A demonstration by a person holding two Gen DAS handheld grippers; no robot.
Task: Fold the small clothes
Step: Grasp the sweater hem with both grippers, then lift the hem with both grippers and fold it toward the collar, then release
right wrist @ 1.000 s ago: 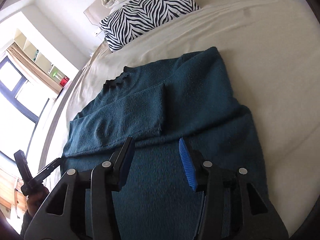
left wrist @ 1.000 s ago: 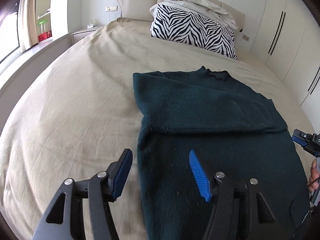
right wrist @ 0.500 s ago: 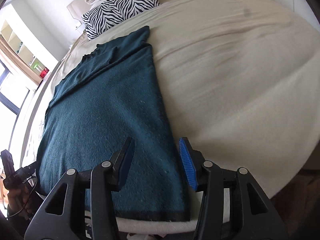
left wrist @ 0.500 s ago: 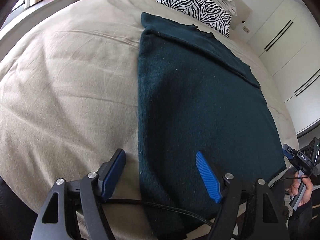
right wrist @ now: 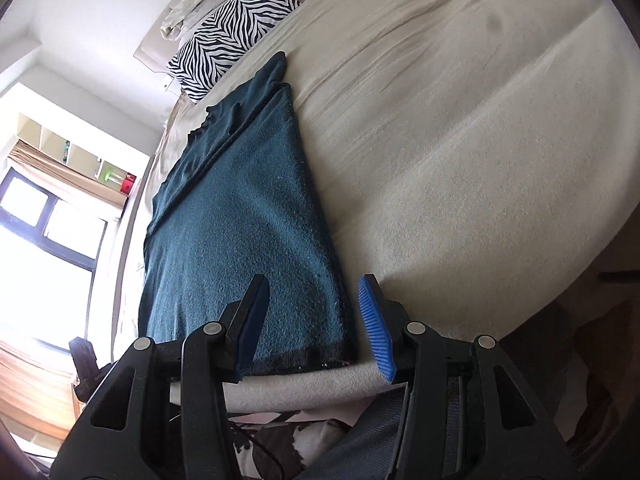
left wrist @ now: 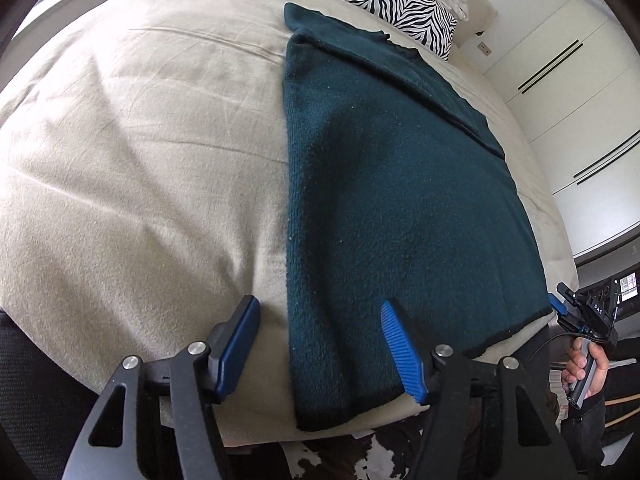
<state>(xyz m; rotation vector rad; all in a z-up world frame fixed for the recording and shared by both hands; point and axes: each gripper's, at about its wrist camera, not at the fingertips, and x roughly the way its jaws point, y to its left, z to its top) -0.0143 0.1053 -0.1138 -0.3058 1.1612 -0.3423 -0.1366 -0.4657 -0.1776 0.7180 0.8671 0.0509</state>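
Both claws, left (left wrist: pixel 320 348) and right (right wrist: pixel 314 326), gape over the sweater's (left wrist: pixel 396 184) hem corners.

Fuzzy matt knit sweater (left wrist: pixel 400 200) on soft, matt beige bedsheet (left wrist: pixel 140 140); ribbed blue pads (left wrist: pixel 400 354).
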